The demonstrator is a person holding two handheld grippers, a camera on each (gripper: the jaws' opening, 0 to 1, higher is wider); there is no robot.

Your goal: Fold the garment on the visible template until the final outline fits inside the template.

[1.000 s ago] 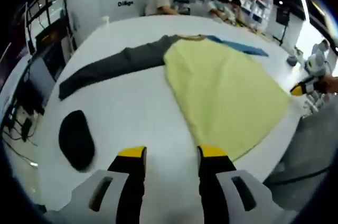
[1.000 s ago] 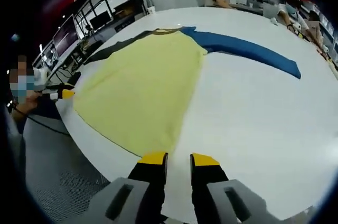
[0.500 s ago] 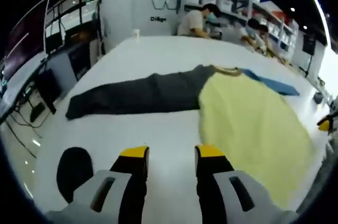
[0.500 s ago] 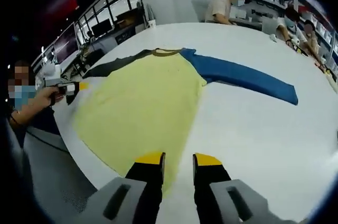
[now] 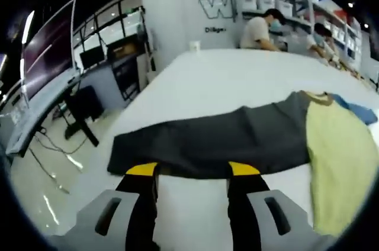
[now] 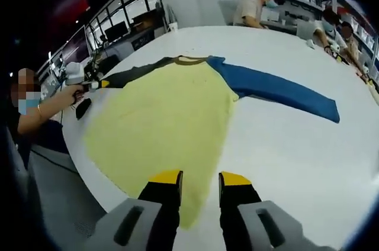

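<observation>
While spread flat on white table (image 6: 284, 162): garment (image 6: 166, 121) yellow body, grey and blue sleeves | left gripper (image 5: 192, 171) jaws parted, empty | right gripper (image 6: 198, 179) jaws parted, empty

Lab: storage shelves (image 5: 278, 8), monitors (image 5: 50, 41)

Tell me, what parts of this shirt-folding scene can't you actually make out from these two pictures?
- Folding template: no outline can be told apart on the white table in either view.
- Grey sleeve: in the left gripper view its near edge is hidden behind the left gripper.
- Yellow body: the right gripper covers part of its hem in the right gripper view.
- Blue sleeve: in the left gripper view it is cut off at the edge.
</observation>
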